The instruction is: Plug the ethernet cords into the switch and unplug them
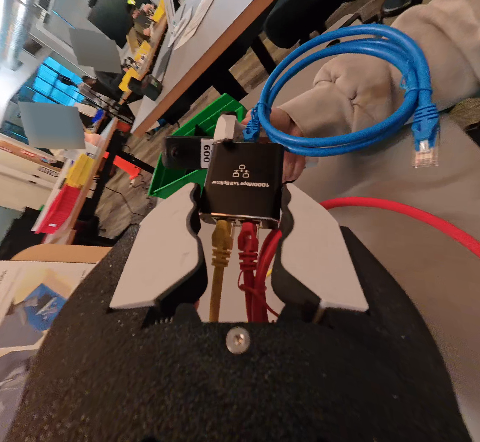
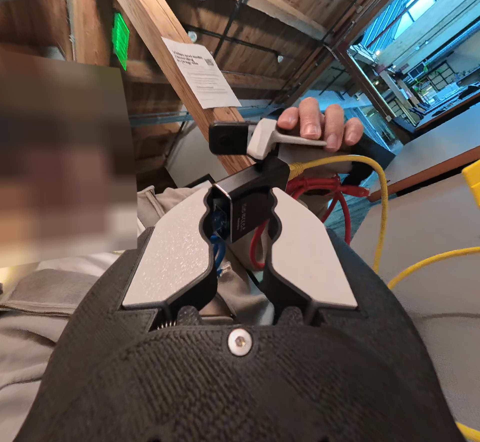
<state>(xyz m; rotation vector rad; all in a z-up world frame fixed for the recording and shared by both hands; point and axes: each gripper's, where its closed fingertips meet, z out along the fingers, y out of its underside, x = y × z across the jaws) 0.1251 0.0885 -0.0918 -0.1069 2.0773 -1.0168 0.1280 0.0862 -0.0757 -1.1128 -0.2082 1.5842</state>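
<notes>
My left gripper (image 1: 241,196) is shut on the black switch (image 1: 244,177) and holds it in the air by its sides. A yellow plug (image 1: 222,237) and a red plug (image 1: 248,242) sit in its two near ports. A coiled blue cord (image 1: 337,144) hangs off the far end, where one blue plug (image 1: 250,128) meets the switch. Its other plug (image 1: 426,149) hangs free. In the right wrist view my right gripper (image 2: 240,211) closes around the switch's (image 2: 249,211) other end, where the blue plug (image 2: 220,219) sits in the port.
A green bin (image 1: 181,170) stands on the grey table (image 1: 389,221) behind the switch. A cardboard box (image 1: 39,286) lies at the lower left. The yellow cord (image 2: 381,209) and red cord (image 2: 335,188) loop to the right. A wooden post (image 2: 181,79) rises behind.
</notes>
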